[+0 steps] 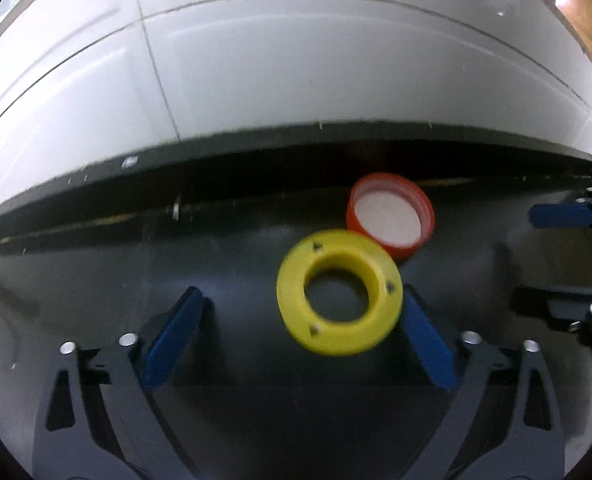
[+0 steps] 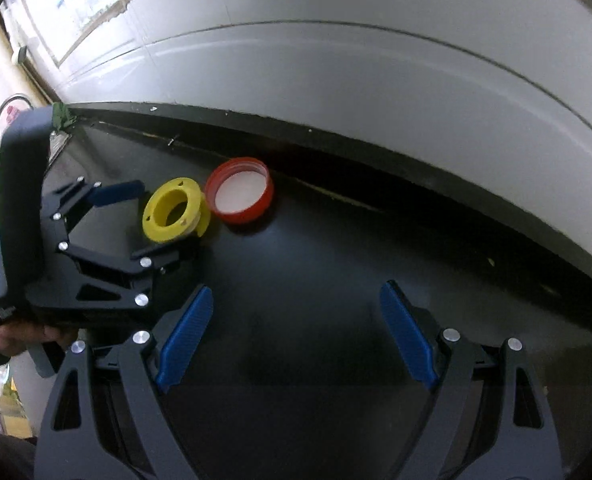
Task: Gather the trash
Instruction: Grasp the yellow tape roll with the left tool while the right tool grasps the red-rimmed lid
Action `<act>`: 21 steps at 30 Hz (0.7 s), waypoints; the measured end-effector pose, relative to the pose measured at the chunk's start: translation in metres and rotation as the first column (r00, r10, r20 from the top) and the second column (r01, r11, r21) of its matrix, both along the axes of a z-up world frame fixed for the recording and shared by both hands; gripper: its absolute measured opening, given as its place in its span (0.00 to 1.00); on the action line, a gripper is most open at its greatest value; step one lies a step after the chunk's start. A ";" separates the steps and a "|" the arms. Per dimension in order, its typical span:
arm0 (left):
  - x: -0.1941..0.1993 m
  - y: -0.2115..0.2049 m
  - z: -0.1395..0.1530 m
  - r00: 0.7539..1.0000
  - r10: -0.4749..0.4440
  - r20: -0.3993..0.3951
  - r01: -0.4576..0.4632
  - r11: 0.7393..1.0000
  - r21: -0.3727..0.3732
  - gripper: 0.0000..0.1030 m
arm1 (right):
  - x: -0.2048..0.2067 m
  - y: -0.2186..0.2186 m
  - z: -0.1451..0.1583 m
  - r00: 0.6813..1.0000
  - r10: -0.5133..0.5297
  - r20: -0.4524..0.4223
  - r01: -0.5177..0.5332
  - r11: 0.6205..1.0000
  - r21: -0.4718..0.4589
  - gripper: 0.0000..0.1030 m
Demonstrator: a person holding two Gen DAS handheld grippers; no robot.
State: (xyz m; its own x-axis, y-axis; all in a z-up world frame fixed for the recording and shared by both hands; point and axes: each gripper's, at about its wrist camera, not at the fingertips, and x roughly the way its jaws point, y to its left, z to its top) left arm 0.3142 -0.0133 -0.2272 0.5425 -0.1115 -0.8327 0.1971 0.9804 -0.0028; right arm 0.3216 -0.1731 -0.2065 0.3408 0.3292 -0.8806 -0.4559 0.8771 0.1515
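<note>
On the black table (image 2: 336, 300), a yellow ring (image 1: 338, 292) is flanked by the open left tongs (image 1: 300, 320), touching a red lid (image 1: 390, 216); the right tongs (image 2: 296, 332) are held open, empty.

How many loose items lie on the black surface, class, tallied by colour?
Yellow: 1, the yellow ring
Red: 1, the red lid, lying open side up beside the ring
Total: 2
</note>
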 end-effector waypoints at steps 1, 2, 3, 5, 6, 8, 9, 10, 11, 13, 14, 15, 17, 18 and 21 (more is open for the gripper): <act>0.002 0.002 0.001 1.000 -0.006 0.006 0.006 1.000 -0.003 0.78 | 0.002 0.005 -0.003 1.000 0.013 0.007 -0.013 1.000 0.004 0.80; 0.005 0.004 0.002 1.000 -0.013 0.012 0.013 1.000 -0.007 0.68 | 0.003 0.008 -0.005 1.000 0.022 0.011 -0.022 1.000 0.006 0.80; 0.007 0.007 0.003 1.000 -0.022 0.018 0.023 1.000 -0.014 0.55 | 0.004 0.013 -0.007 0.999 0.032 0.016 -0.032 0.999 0.007 0.80; 0.011 0.013 0.006 0.999 -0.030 0.016 0.030 0.999 -0.032 0.53 | 0.007 0.025 -0.013 0.998 0.055 0.025 -0.055 0.998 0.011 0.80; 0.012 0.016 0.006 0.999 -0.030 0.019 0.030 0.999 -0.041 0.53 | 0.008 0.032 -0.015 0.997 0.065 0.042 -0.065 0.998 0.004 0.80; 0.012 0.024 0.009 0.999 -0.020 0.024 0.021 0.999 -0.047 0.53 | 0.009 0.046 -0.017 0.993 0.090 0.077 -0.089 0.996 -0.007 0.80; 0.011 0.027 0.009 1.000 -0.013 0.024 0.014 0.999 -0.047 0.53 | 0.009 0.052 -0.018 0.991 0.098 0.091 -0.097 0.995 -0.014 0.79; 0.007 0.032 0.010 1.000 -0.006 0.026 0.007 0.999 -0.045 0.53 | 0.011 0.056 -0.020 0.990 0.102 0.102 -0.100 0.995 -0.019 0.78; -0.001 0.032 0.011 1.000 0.002 0.026 -0.001 0.999 -0.039 0.53 | 0.013 0.062 -0.021 0.988 0.107 0.114 -0.105 0.994 -0.022 0.78; -0.004 0.037 0.010 1.000 0.023 0.018 -0.022 0.999 -0.038 0.53 | 0.016 0.075 -0.022 0.983 0.115 0.140 -0.111 0.993 -0.037 0.73; -0.008 0.039 0.010 0.999 0.037 0.014 -0.036 0.999 -0.039 0.53 | 0.016 0.079 -0.024 0.981 0.114 0.155 -0.108 0.993 -0.049 0.70; -0.012 0.041 0.010 0.999 0.048 0.007 -0.048 0.998 -0.040 0.53 | 0.017 0.083 -0.024 0.979 0.114 0.170 -0.105 0.993 -0.061 0.62; -0.019 0.044 0.011 0.998 0.067 -0.003 -0.067 0.997 -0.035 0.53 | 0.023 0.088 -0.020 0.979 0.114 0.170 -0.105 0.993 -0.060 0.48; -0.024 0.043 0.012 0.997 0.074 -0.004 -0.074 0.997 -0.036 0.53 | 0.025 0.089 -0.019 0.980 0.112 0.163 -0.102 0.993 -0.064 0.48; -0.040 0.047 0.020 0.995 0.094 -0.009 -0.095 0.995 -0.036 0.53 | 0.016 0.091 -0.010 0.982 0.101 0.158 -0.092 0.994 -0.062 0.48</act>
State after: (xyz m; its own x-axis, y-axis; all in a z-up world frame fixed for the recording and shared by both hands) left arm 0.2745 0.0334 -0.2068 0.5456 -0.0900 -0.8332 0.1034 0.9938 -0.0397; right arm 0.3380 -0.0816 -0.2167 0.4485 0.3208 -0.8343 -0.5533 0.8326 0.0227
